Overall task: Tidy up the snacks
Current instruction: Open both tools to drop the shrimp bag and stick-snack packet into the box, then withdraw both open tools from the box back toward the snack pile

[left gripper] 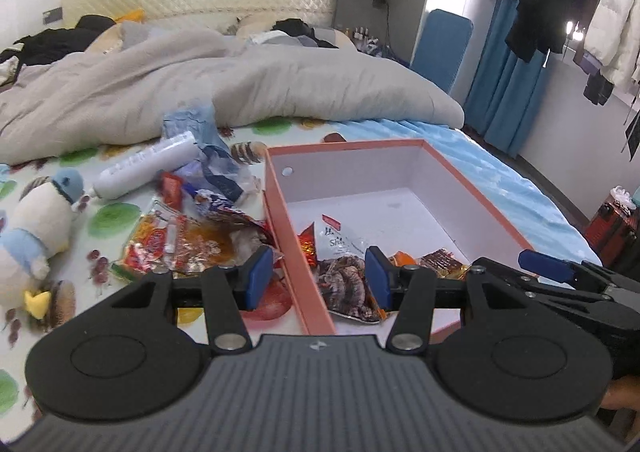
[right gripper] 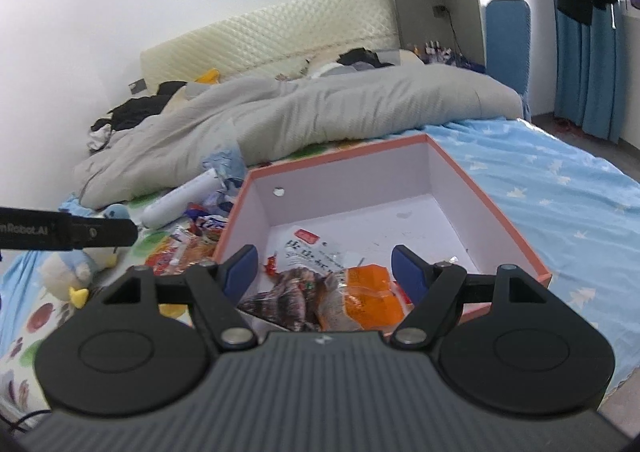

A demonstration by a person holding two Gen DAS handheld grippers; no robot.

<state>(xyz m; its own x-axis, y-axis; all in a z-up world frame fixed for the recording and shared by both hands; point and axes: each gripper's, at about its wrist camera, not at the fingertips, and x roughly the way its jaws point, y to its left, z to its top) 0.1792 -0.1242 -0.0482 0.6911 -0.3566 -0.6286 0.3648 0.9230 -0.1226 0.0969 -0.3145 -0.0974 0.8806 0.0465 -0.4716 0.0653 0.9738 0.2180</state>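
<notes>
Bed (left gripper: 460,148) w/ pink box (right gripper: 500,212) holding snack packs (right gripper: 320,284); left gripper (left gripper: 318,278) & right gripper (right gripper: 324,272) jaws wide, empty.

The open orange cardboard box (left gripper: 400,188) lies on the bed straight ahead of both tongs, its near end holding a few crinkled snack packets (right gripper: 320,284). Left of the box lies a heap of loose wrappers (left gripper: 192,240), with a white plastic tube (left gripper: 148,166) behind them and a stuffed penguin toy (left gripper: 36,224) farther left. Behind all this sprawls a rumpled grey quilt (left gripper: 240,88).
</notes>
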